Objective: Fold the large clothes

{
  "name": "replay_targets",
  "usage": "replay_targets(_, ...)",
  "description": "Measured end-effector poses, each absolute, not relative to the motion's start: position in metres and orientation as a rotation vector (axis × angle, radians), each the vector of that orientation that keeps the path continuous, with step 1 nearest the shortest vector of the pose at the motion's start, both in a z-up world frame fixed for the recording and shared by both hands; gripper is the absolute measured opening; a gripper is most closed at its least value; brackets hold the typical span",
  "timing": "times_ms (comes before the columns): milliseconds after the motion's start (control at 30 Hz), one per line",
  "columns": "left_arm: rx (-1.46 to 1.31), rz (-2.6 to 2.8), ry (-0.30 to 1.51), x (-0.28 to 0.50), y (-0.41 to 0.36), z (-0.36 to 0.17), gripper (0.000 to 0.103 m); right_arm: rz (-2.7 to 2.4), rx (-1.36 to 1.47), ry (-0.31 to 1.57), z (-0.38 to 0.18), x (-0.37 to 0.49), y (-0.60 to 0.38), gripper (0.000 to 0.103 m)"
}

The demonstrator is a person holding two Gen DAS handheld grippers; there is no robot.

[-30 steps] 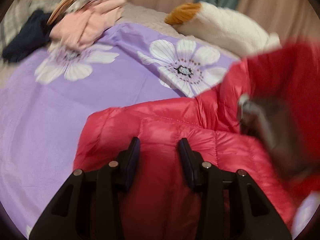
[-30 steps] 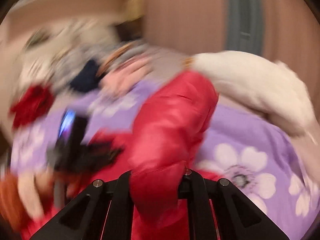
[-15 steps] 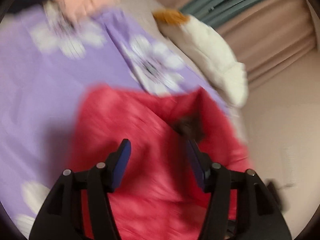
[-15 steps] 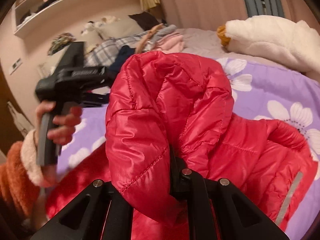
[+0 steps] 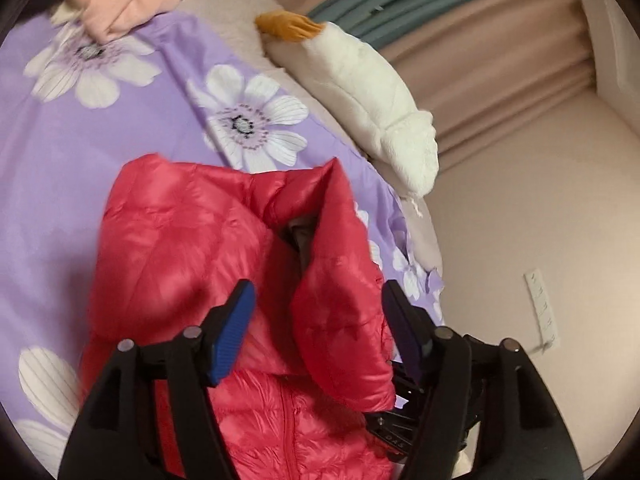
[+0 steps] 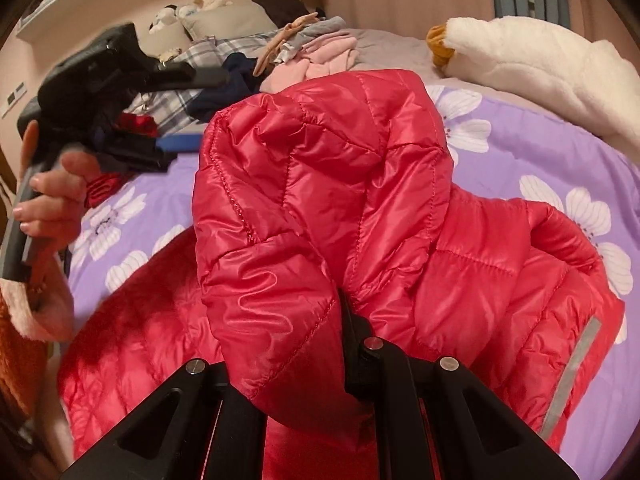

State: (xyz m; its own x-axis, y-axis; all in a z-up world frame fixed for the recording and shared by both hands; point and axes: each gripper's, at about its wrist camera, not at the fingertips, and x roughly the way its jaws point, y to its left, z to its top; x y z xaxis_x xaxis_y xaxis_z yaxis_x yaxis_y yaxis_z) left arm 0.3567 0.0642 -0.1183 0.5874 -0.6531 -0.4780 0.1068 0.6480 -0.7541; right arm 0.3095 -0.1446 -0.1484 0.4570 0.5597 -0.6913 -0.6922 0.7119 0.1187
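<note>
Right gripper (image 6: 340,344): clenched on a thick fold of the red jacket (image 6: 320,208); the fold stands up over the jaws and hides their tips. It seems to be held this way so that the raised part can be carried across the rest of the jacket.
Left gripper (image 5: 320,316): released; its jaws have just been opening, and the blue pads (image 5: 232,336) press on nothing. The jacket lies under them, not between them. A person's hand (image 6: 52,200) holds it above the bed, apart from the jacket, probably to take a new hold.
Jacket, place: it lies on the purple sheet (image 5: 60,184), near the edge of the bed on the wall side; one part is lifted by the right gripper, the rest rests flat.
Jacket, material: shiny, thin, slippery-looking cloth with stitched, padded sections; it is puffy and will likely spring back after folding. A grey reflective strip (image 6: 572,376) runs along one side.
Sheet: smooth cloth with large white flowers.
Plush toy (image 5: 360,92): white and fluffy with an orange end, long in shape, beside the sheet.
Other clothes (image 6: 320,56): a loose pile, pink and grey, well apart at the far side of the bed.
Step, as judged: the fold is begun, not finished.
</note>
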Motion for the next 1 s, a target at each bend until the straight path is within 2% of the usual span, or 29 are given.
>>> replay_targets(133, -0.813, -0.636, 0.873, 0.369, 0.042, -0.125, 0.068, 0.764, -0.198, 0.789, -0.156, 0.306, -0.142, 0.012)
replay_targets(233, -0.614, -0.474, 0.922, 0.378, 0.014, -0.132, 0.063, 0.762, -0.165, 0.791, -0.159, 0.306, -0.145, 0.012)
replay_targets(300, -0.559, -0.324, 0.995, 0.393, 0.007, -0.158, 0.016, 0.766, -0.150, 0.786, -0.160, 0.304, -0.149, 0.012)
replay_targets(367, -0.625, -0.295, 1.026, 0.397, 0.012, -0.180, 0.013, 0.760, -0.128, 0.794, -0.163, 0.305, -0.153, 0.012)
replay_targets(433, -0.619, -0.284, 0.983, 0.392, 0.013, -0.189, 0.011, 0.753, -0.109, 0.801, -0.165, 0.306, -0.154, 0.012)
replay_targets(600, -0.381, -0.243, 0.860, 0.353, -0.001, -0.162, 0.008, 0.752, -0.015, 0.796, -0.161, 0.299, -0.164, 0.012)
replay_targets(700, -0.343, -0.242, 0.807, 0.325, -0.002, -0.150, 0.009, 0.781, 0.059, 0.766, -0.153, 0.286, -0.173, 0.012)
replay_targets(900, -0.366, -0.199, 0.818, 0.274, 0.008, -0.175, 0.009, 0.771, 0.004, 0.782, -0.156, 0.263, -0.170, 0.012)
replay_targets(1000, -0.398, -0.215, 0.853, 0.269, 0.004, -0.194, 0.011, 0.741, 0.073, 0.827, -0.166, 0.260, -0.181, 0.012)
